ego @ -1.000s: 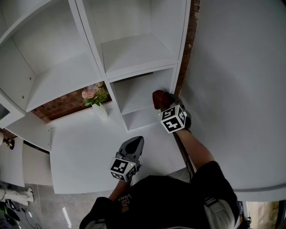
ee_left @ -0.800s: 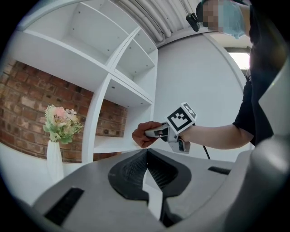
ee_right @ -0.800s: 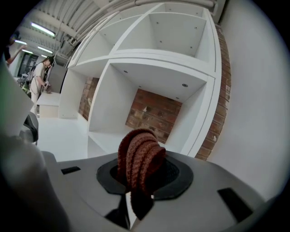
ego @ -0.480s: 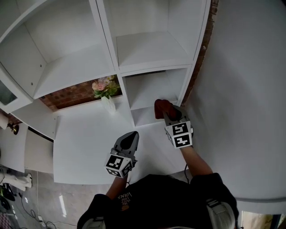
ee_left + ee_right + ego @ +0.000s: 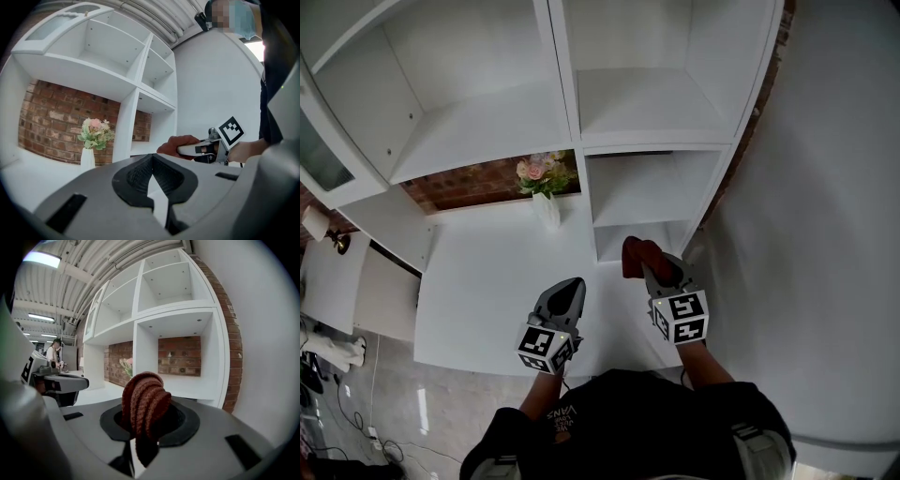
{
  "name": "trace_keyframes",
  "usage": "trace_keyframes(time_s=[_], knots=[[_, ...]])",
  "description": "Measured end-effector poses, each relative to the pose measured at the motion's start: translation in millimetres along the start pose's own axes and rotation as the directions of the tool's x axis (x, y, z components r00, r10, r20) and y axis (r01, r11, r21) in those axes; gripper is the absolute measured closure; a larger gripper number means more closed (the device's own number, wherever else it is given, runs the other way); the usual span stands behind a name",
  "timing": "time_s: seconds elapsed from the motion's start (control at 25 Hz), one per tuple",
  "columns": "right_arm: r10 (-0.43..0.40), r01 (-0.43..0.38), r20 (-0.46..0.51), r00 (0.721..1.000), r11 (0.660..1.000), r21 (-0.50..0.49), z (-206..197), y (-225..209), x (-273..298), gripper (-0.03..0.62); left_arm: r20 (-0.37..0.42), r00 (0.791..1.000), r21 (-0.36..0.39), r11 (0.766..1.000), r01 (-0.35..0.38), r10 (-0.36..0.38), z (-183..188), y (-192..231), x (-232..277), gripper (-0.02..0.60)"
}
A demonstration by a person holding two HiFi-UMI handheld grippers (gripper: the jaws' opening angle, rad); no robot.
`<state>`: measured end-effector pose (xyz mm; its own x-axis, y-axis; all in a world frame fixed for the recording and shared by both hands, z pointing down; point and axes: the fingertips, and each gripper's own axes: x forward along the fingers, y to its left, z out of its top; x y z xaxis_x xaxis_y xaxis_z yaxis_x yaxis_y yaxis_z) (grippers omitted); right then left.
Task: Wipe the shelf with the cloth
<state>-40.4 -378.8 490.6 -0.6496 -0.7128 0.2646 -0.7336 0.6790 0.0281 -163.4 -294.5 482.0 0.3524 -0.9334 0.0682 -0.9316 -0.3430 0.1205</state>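
Right of centre in the head view: right gripper [image 5: 645, 265], jaws clamped on a bunched reddish-brown knitted cloth [image 5: 633, 255], folds spilling up and over the pads in the right gripper view. Cloth held just in front of the lowest right compartment of the white shelf [image 5: 581, 141], outside its opening, over the white counter [image 5: 487, 281]; contact with the counter impossible to judge. Left of it and lower in the frame: left gripper [image 5: 567, 289], jaws drawn together with only a thin slit between the pads and nothing in them, hovering over the counter, well apart from the cloth. Above the left gripper, towards the middle of the frame: white vase [image 5: 547, 208] with pink flowers [image 5: 542, 172], upright on the counter just beside the shelf's central upright. Behind the vase: strip of brick wall [image 5: 473, 183] under the wide left compartment.
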Motion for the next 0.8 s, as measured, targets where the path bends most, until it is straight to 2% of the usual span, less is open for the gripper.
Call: trace_keyframes(time_s=[0.36, 0.8], knots=[[0.143, -0.142, -0.030, 0.989, 0.989, 0.051, -21, 53, 9, 0.497, -0.021, 0.995, -0.025, 0.995, -0.099, 0.098, -13, 16, -29, 0.574], [0.253, -0.250, -0.045, 0.967, 0.967, 0.059, -32, 82, 14, 0.499, -0.038, 0.977, -0.041, 0.977, -0.210, 0.209, -26, 31, -55, 0.575]])
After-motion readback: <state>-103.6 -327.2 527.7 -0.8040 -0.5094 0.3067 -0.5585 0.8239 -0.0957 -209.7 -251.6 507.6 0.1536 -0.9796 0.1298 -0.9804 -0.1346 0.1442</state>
